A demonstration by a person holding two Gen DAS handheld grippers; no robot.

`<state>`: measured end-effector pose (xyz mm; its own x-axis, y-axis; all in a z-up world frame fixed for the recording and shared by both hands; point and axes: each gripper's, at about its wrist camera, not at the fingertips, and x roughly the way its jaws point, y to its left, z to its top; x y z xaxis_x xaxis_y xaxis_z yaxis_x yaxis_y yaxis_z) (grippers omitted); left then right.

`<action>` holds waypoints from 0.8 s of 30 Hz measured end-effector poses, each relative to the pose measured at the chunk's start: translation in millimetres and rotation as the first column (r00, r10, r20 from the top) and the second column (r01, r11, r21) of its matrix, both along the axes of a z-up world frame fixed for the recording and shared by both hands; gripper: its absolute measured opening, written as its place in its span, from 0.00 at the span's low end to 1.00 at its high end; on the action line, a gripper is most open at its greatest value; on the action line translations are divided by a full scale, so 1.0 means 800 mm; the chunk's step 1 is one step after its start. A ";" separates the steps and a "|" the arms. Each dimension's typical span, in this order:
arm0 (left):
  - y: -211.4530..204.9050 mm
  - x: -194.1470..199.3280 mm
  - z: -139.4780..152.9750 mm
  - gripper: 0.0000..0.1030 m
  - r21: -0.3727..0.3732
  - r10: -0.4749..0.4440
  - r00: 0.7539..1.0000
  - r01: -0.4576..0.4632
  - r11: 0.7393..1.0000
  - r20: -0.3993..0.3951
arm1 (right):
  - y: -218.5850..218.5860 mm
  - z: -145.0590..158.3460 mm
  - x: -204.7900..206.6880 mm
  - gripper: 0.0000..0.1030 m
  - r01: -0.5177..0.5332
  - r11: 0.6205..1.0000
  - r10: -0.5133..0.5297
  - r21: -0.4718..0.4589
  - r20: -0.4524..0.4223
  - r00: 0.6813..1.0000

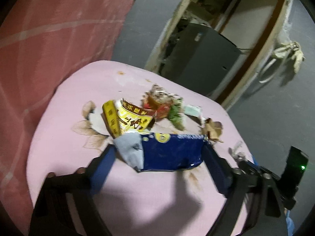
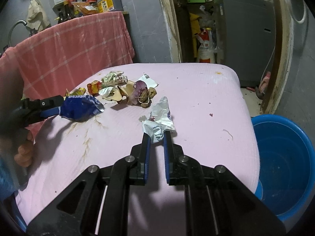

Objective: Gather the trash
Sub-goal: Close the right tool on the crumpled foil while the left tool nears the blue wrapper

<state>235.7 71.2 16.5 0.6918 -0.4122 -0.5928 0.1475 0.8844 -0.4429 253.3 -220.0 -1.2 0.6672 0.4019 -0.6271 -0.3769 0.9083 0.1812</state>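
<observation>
My right hand-held gripper (image 2: 157, 135) pinches a white wrapper (image 2: 160, 118) at worktop (image 2: 196, 102) centre; left hand-held gripper (image 1: 157, 151) spans the blue packet (image 1: 173, 153). Blue tub (image 2: 283, 157) at 3 o'clock. Thin pinch; wrapper may slip free.

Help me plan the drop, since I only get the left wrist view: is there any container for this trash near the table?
Observer: Yes, a blue basin sits just past the right edge of the table, lower than the tabletop.
Operator: Is the right gripper free?
Observer: No, the right gripper is shut on a crumpled white wrapper.
Operator: Is my blue packet clear of the table?
Observer: It appears so. The right wrist view shows the blue packet in the left gripper above the tabletop, with its shadow underneath.
</observation>
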 end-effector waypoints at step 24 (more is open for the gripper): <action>-0.070 -0.046 0.000 0.61 0.266 -0.148 0.989 0.140 0.954 0.009 | -0.022 0.003 -0.006 0.14 0.038 0.999 -0.038 0.012 0.002 0.999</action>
<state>199.2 15.1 16.2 0.6546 -0.3400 -0.6752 0.2909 0.9377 -0.1901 248.3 -237.7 1.5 0.6837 0.3836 -0.6208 -0.3424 0.9199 0.1913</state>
